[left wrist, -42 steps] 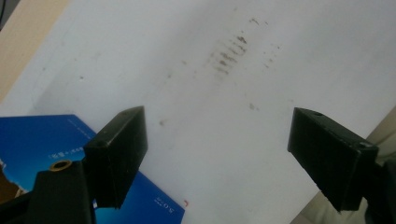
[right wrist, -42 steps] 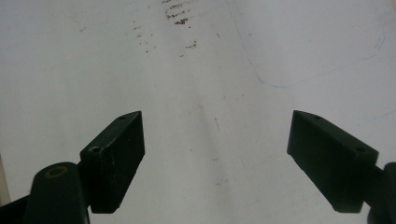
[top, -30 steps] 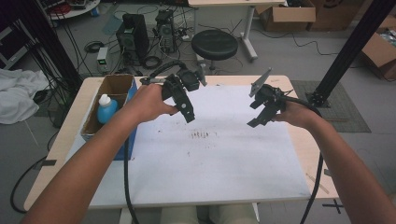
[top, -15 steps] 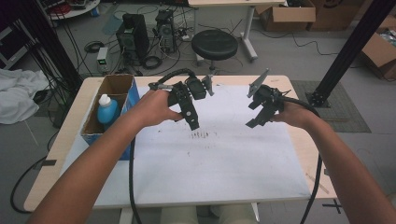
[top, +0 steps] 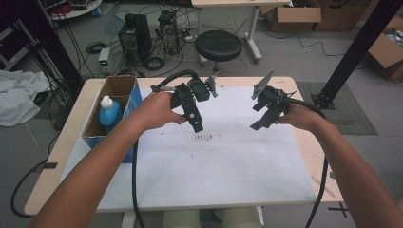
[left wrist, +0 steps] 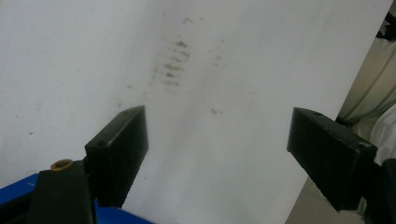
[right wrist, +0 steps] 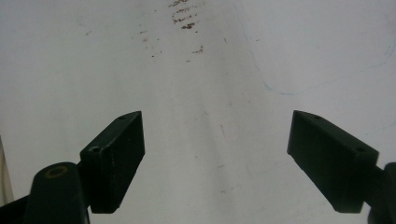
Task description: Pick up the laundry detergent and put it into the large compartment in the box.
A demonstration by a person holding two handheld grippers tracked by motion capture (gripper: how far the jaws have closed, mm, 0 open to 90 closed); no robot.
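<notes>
A white sheet (top: 218, 166) covers most of the wooden table (top: 57, 156). Near its middle is a patch of small brown marks (top: 205, 137), also seen in the left gripper view as brown marks (left wrist: 172, 65) and in the right gripper view as brown marks (right wrist: 184, 16). My left gripper (top: 196, 124) hovers just above and left of the marks, open, with nothing between its jaws (left wrist: 217, 154). My right gripper (top: 260, 124) hangs to the right of the marks, also open and empty (right wrist: 217, 158).
An open cardboard box (top: 114, 111) with a blue side stands at the table's left edge and holds a blue bottle with a white cap (top: 109, 111). Behind the table are a black stool (top: 218, 45), computer cases and cables. A black post (top: 354, 52) rises at the right.
My left gripper has moved to the right and slightly toward me, closer to the brown marks. The right gripper has barely moved.
</notes>
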